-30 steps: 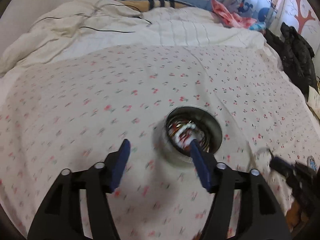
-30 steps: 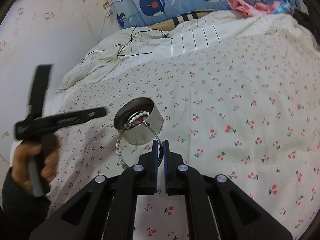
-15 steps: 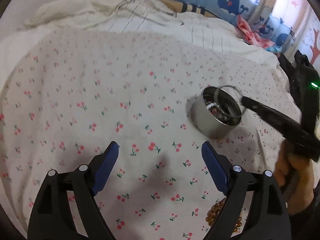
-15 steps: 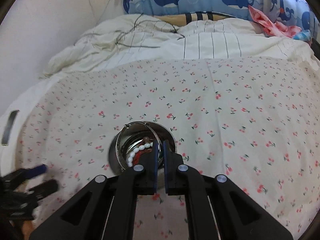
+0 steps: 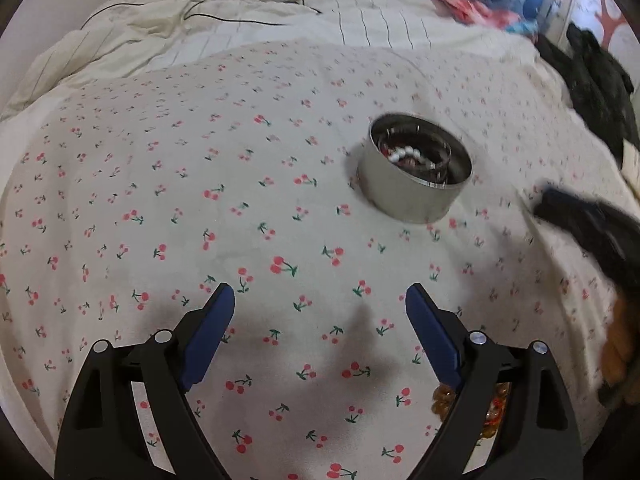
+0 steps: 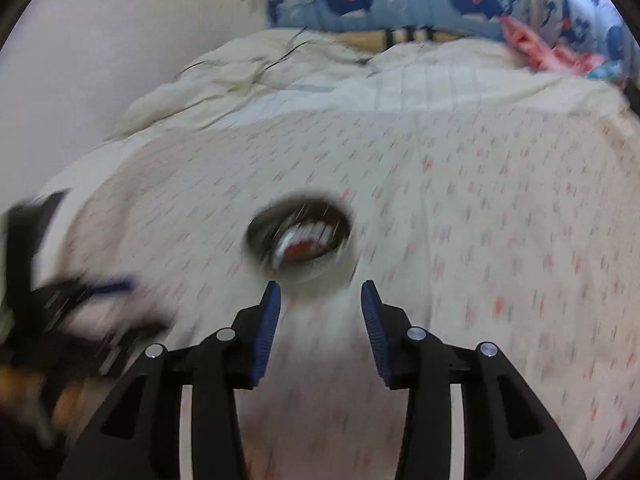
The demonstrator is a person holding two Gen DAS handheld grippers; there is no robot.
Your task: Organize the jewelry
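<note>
Nearest in the left wrist view, the left gripper (image 5: 320, 300) stands wide open over the cherry-print sheet (image 5: 160, 208) with nothing between its blue pads, only bare cloth and its own shadow. Partly hidden behind its right finger, on the near side of the tin and well apart from it, lies a string of amber and orange beads (image 5: 442, 398) on the sheet. Farther out sits the round metal tin (image 5: 412, 196), upright, holding a strand of white beads (image 5: 406, 156) among darker jewelry and a thin metal hoop; the rest of what it holds is too small to tell. To the right of the tin, near it but not touching, the right gripper (image 5: 576, 220) shows as a dark blur. In the blurred right wrist view, the right gripper (image 6: 320, 300) has its jaws opening, about half apart and empty, just on the near side of the tin (image 6: 300, 240). Beyond the tin lie a rumpled cream duvet (image 5: 200, 32) and whale-print fabric (image 6: 400, 0).
</note>
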